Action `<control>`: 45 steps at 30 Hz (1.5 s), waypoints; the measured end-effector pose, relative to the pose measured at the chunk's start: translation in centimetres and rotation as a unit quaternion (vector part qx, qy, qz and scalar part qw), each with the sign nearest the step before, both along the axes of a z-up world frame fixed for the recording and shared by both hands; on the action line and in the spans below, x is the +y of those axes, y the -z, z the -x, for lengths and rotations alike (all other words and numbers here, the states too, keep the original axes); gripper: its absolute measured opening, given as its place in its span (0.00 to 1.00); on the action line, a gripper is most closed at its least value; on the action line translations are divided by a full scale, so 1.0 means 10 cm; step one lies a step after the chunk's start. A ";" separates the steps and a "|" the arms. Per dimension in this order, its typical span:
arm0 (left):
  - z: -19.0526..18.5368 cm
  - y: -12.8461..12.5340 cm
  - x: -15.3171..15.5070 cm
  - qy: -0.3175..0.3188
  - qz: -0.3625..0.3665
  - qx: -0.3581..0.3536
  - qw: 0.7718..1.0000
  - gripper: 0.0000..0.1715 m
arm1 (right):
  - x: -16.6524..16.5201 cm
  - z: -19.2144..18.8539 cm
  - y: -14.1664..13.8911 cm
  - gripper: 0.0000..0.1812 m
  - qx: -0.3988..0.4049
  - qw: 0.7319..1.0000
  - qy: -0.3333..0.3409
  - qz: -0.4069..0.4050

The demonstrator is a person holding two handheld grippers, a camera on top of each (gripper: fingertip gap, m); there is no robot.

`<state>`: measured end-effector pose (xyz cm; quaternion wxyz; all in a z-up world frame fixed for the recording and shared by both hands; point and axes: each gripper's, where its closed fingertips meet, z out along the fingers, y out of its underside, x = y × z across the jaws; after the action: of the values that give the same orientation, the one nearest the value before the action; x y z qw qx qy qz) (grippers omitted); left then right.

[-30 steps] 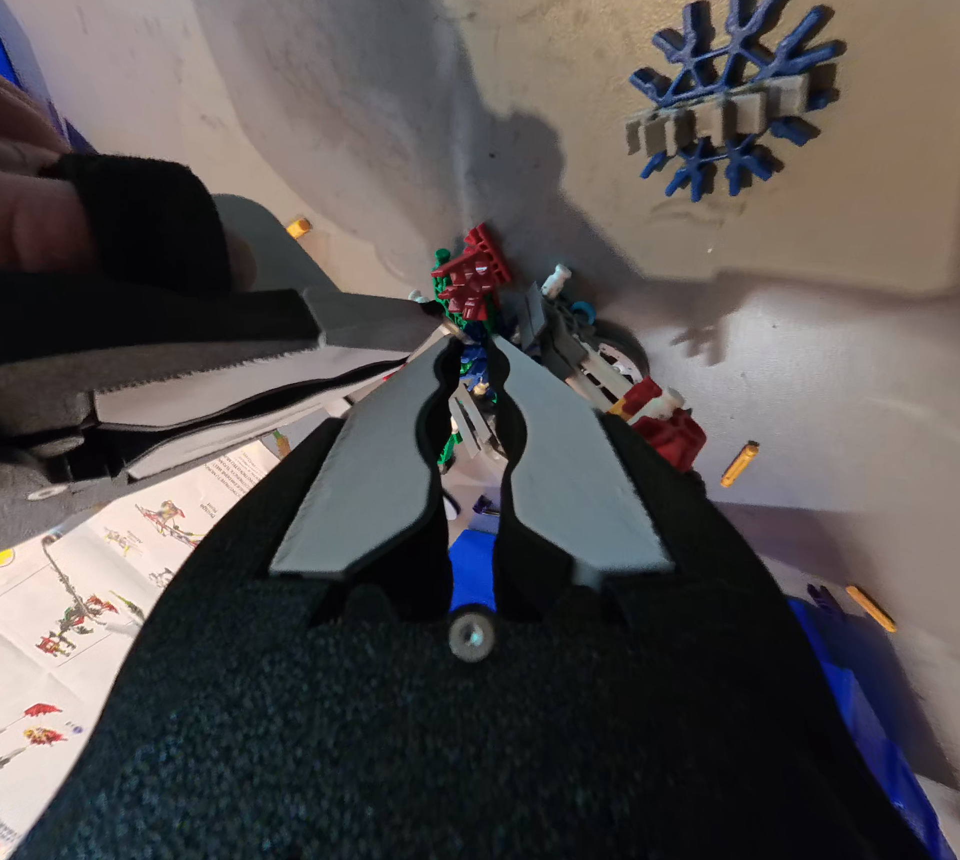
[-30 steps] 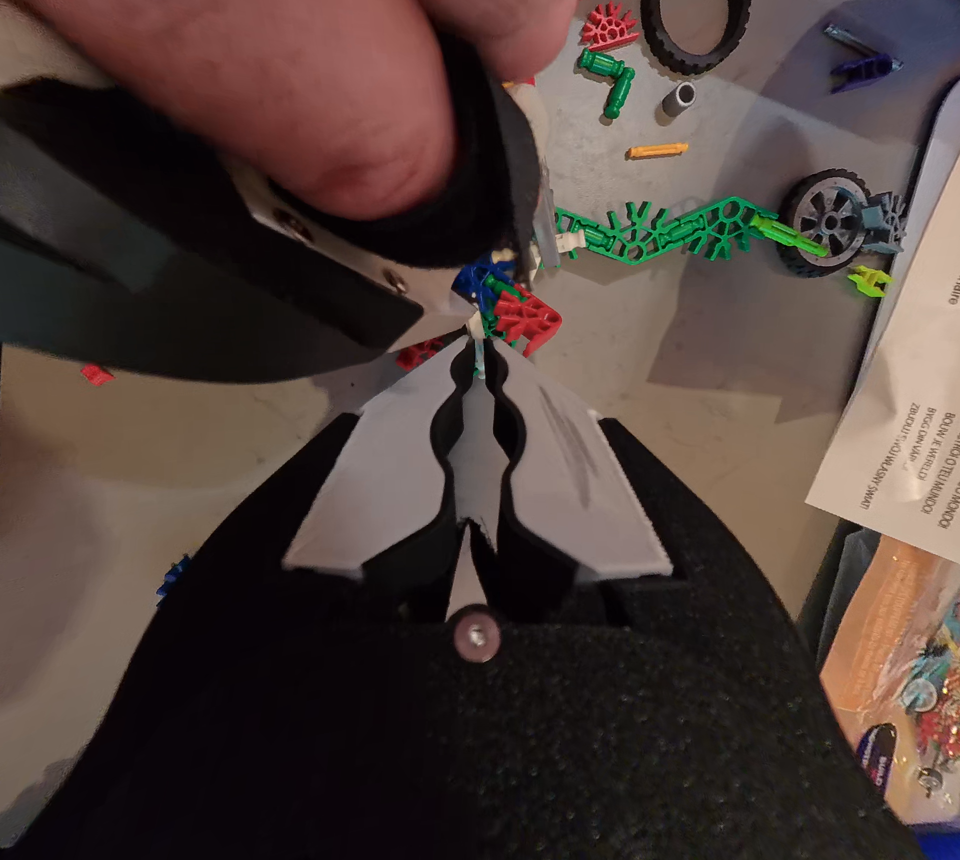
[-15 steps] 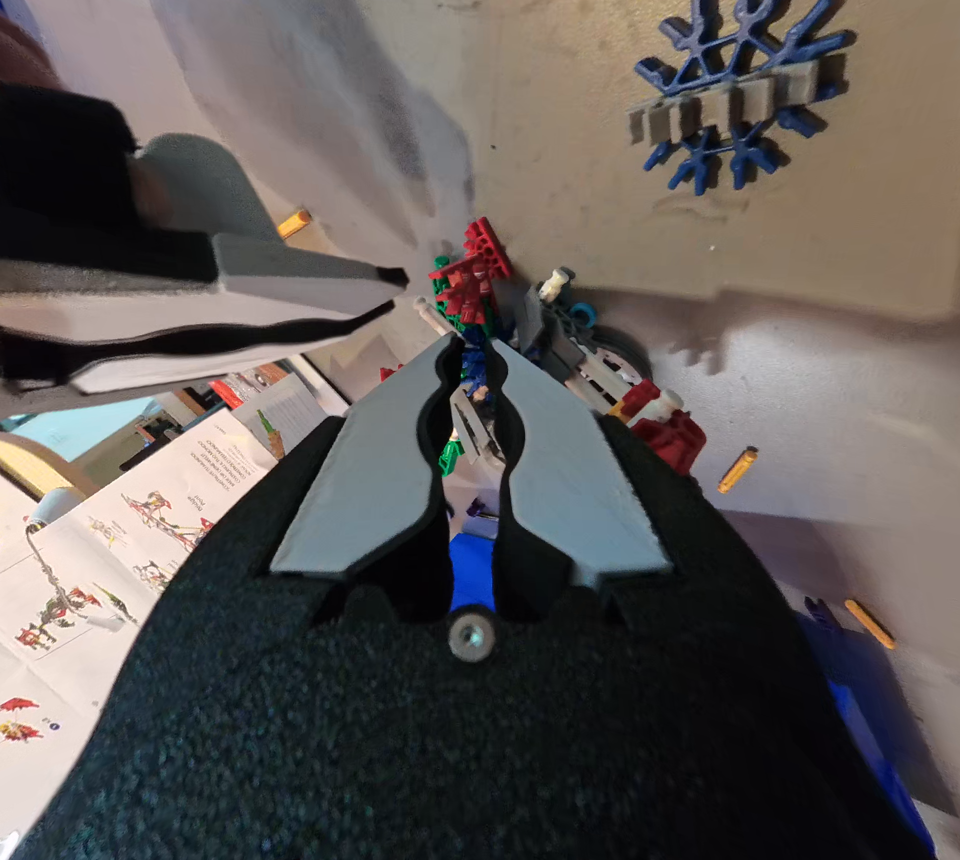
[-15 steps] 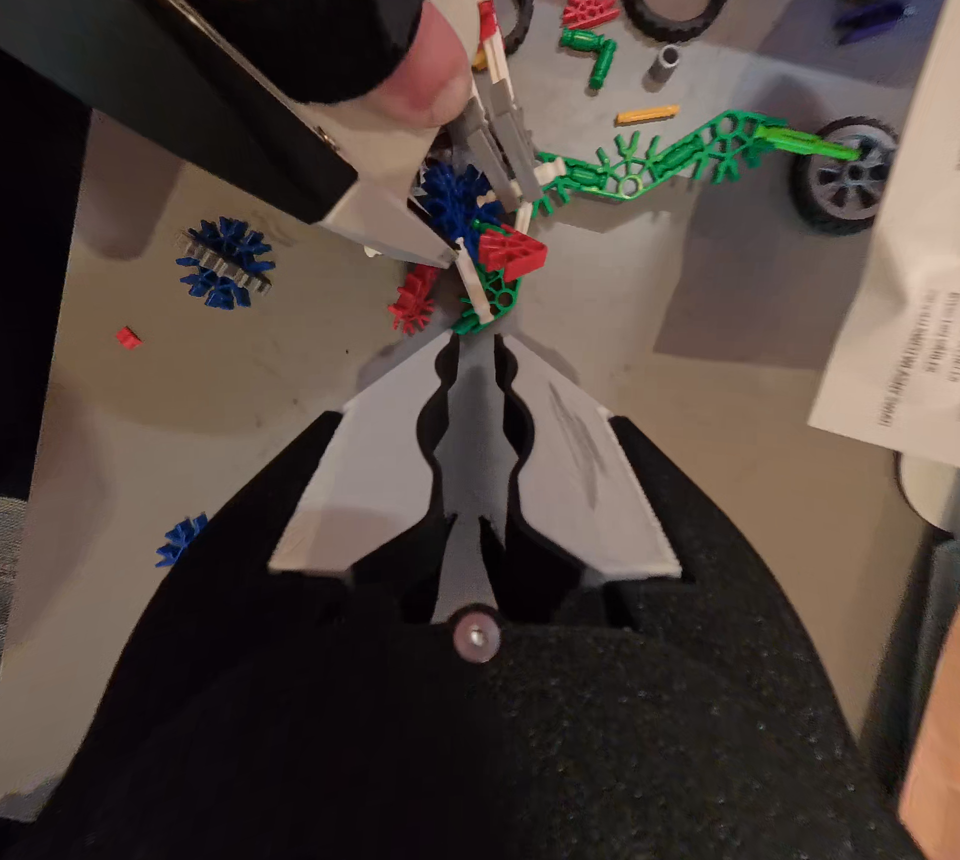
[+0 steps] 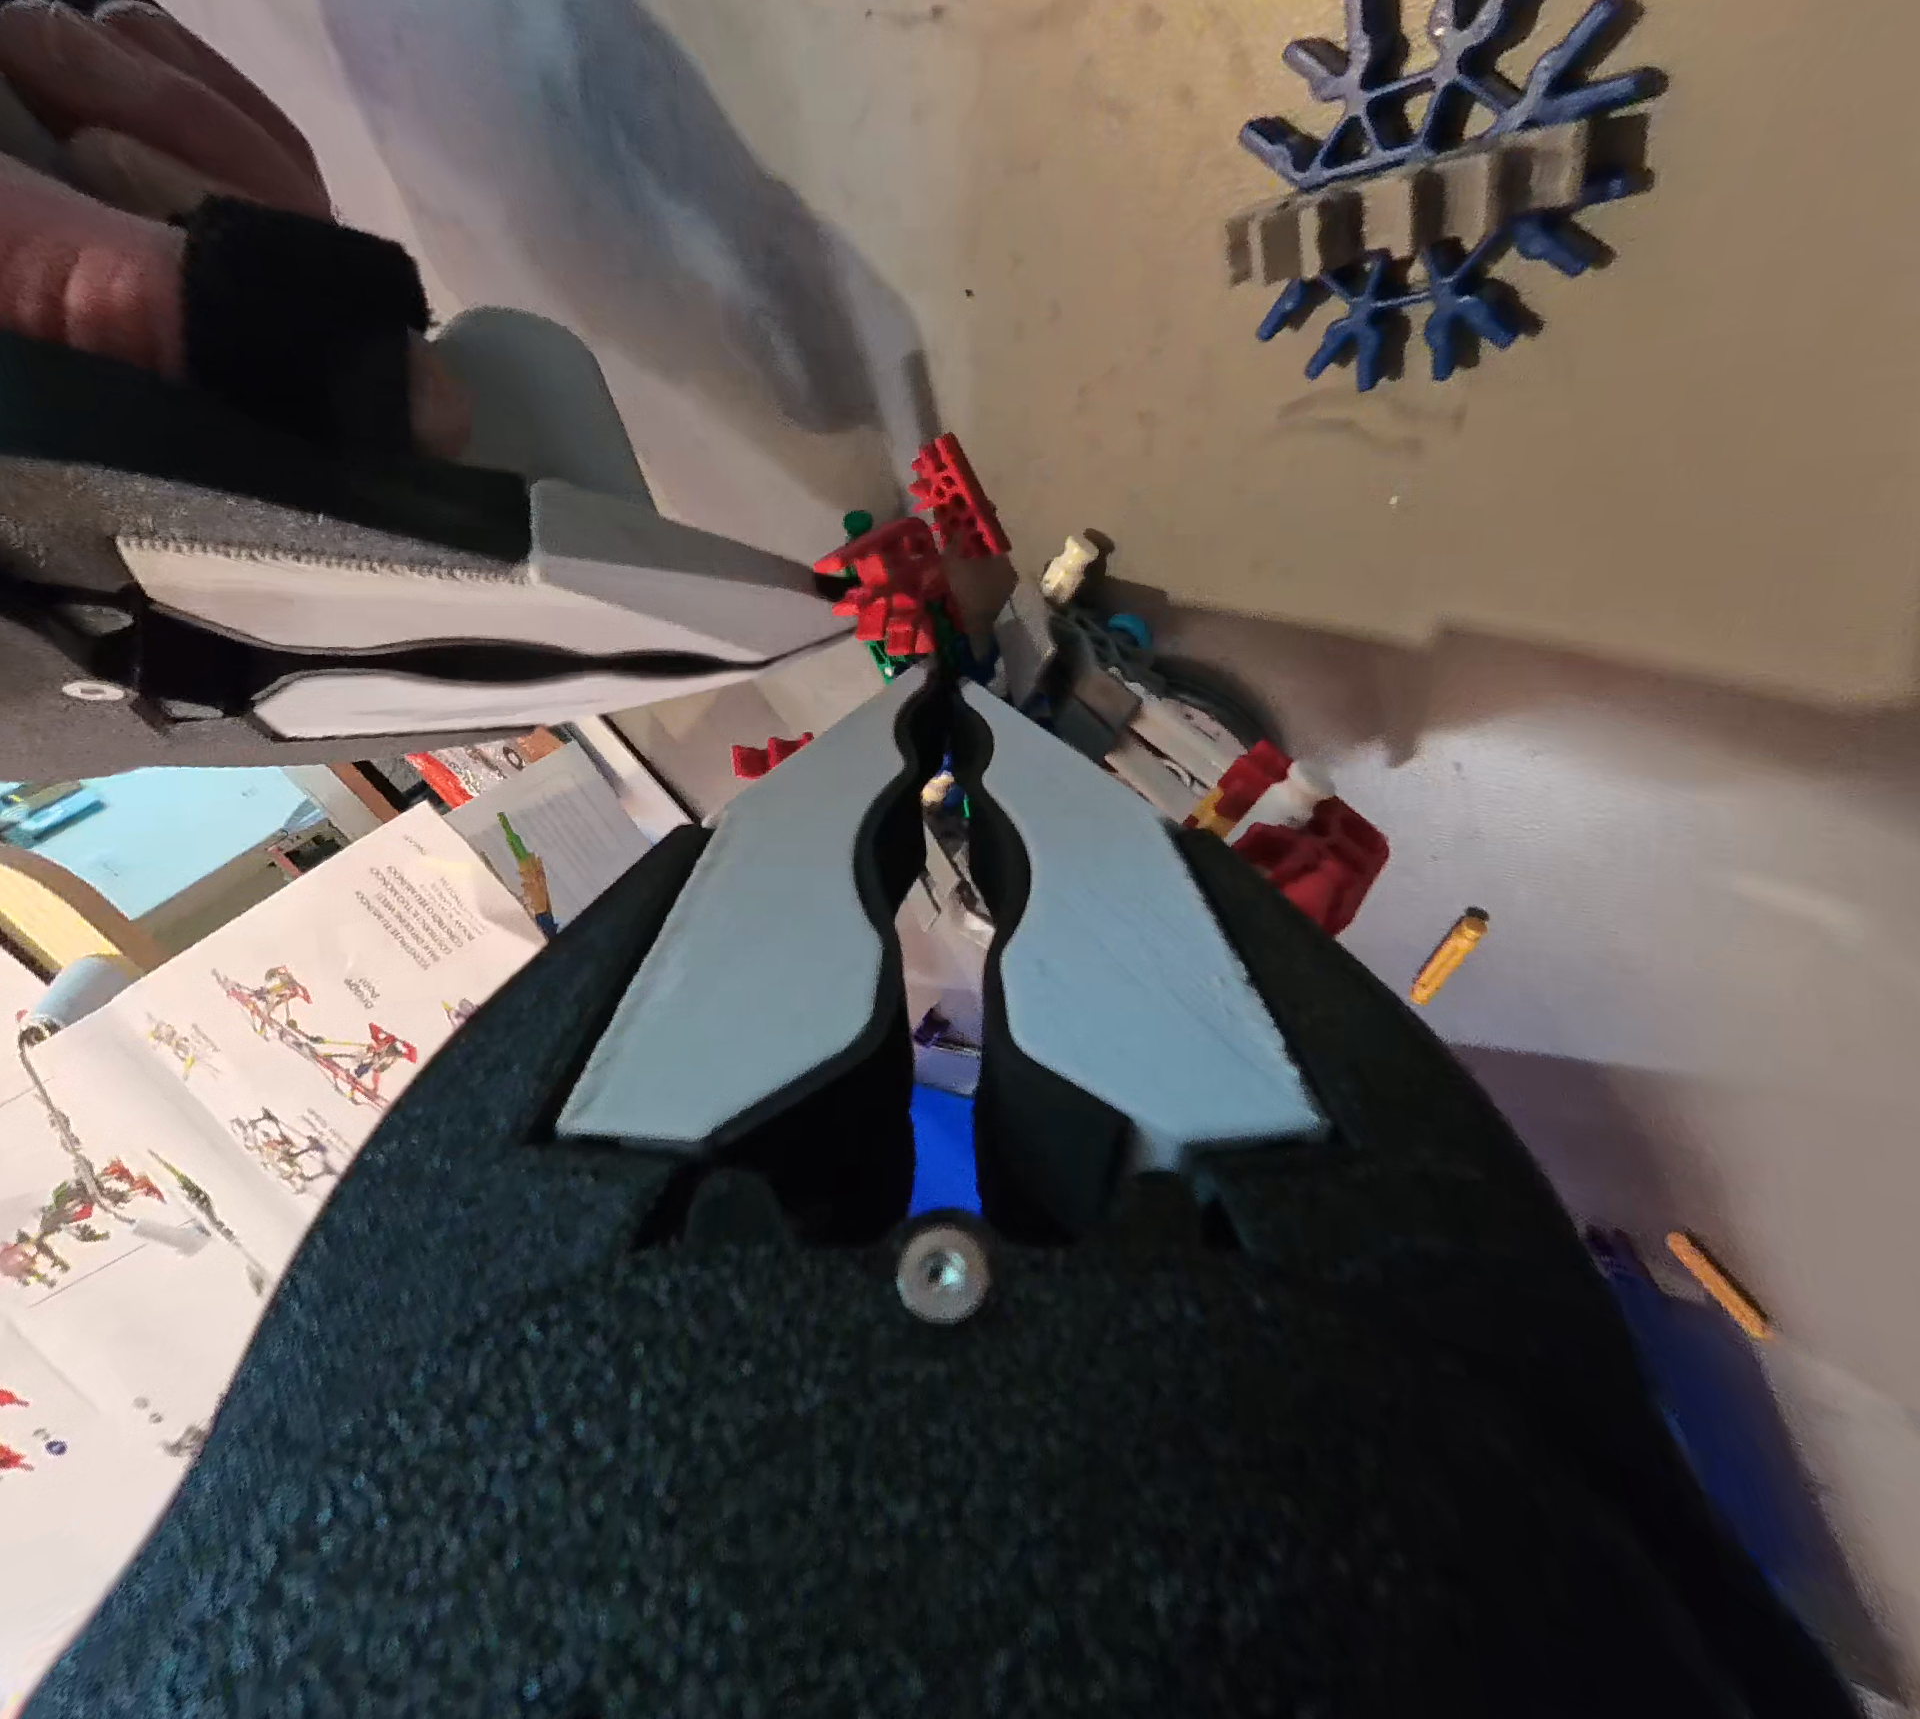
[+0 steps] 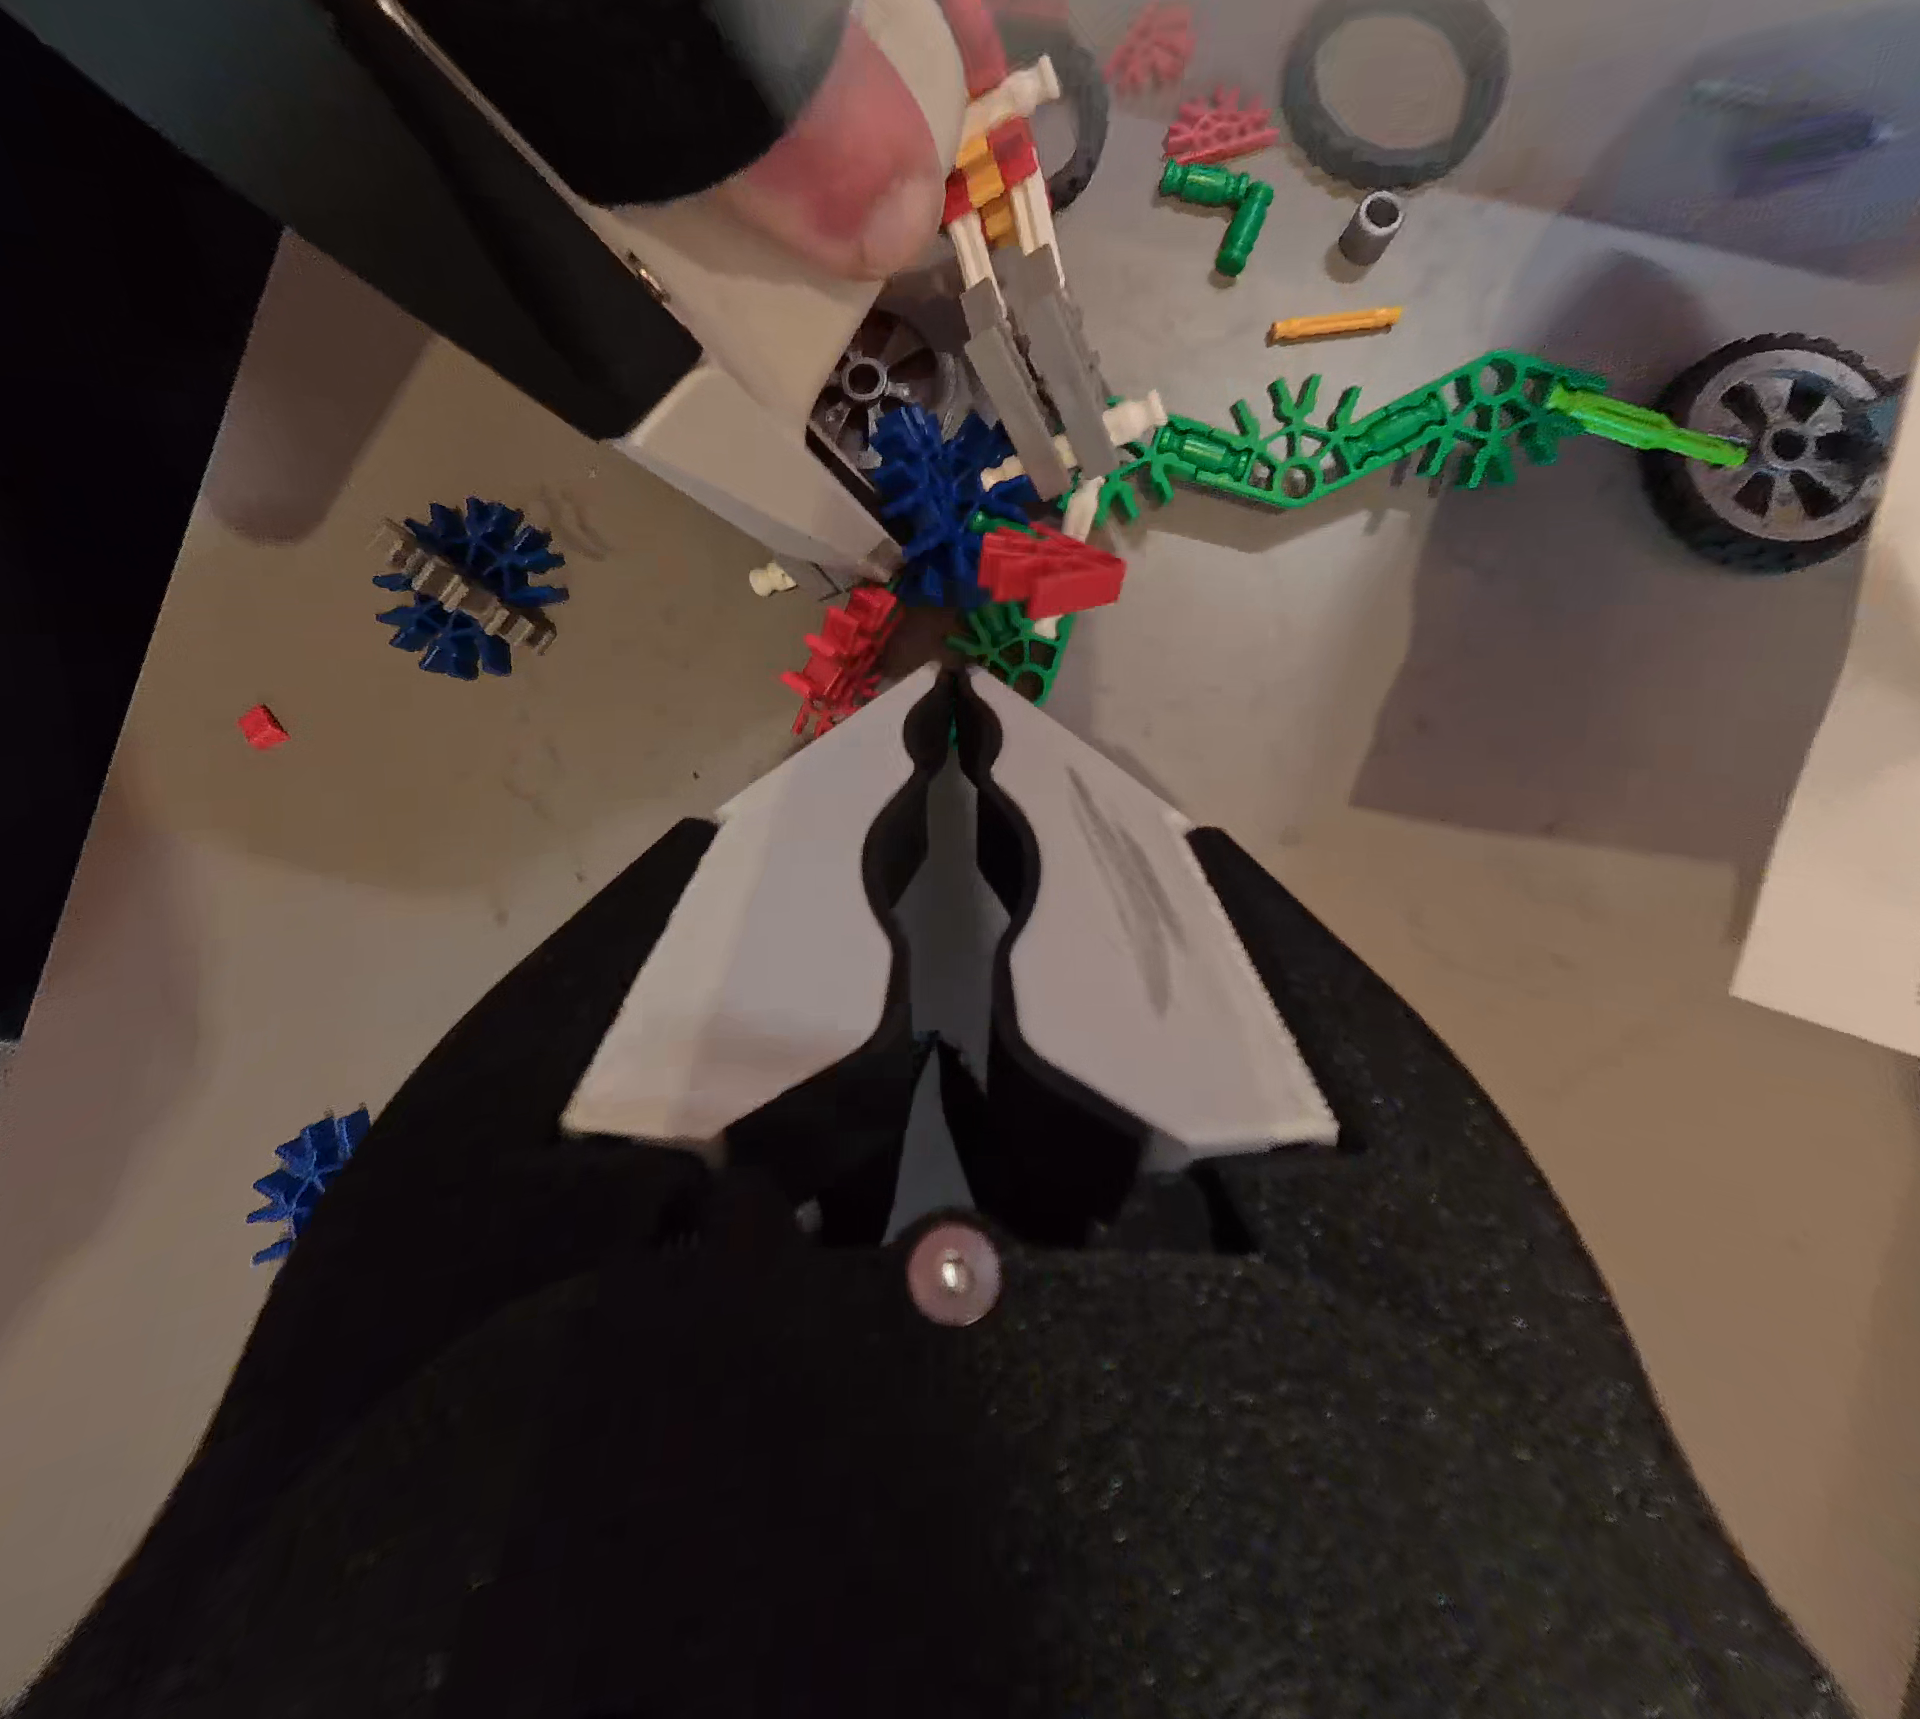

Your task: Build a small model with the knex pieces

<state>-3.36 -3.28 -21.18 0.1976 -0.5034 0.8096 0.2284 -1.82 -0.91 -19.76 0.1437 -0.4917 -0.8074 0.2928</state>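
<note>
Both grippers meet at the toy model (image 6: pixel 966 526), left gripper (image 5: pixel 940 682) and right gripper (image 6: pixel 951 682) with jaws squeezed together on it, keeping it steady

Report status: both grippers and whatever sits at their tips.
Left gripper shut on multicoloured plastic rod-and-connector model. Right gripper shut, tips at the model's green fan connector. Loose blue snowflake connector with grey rods lies apart on table.

Left tool (image 5: pixel 943 690) — pinching toy model (image 5: pixel 940 573)

Right hand-held gripper (image 6: pixel 951 682) back at model (image 6: pixel 966 516)
</note>
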 end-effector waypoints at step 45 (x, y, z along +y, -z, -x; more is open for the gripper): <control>0.39 -0.38 -0.36 -0.241 -0.041 -0.282 0.928 0.20 | 0.11 0.28 -0.30 0.10 -0.009 0.997 0.029 -0.067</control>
<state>-7.27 -6.91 -17.35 0.3770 -0.7188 0.5644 0.1509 -4.57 0.23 -16.79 0.1779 -0.5069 -0.8116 0.2296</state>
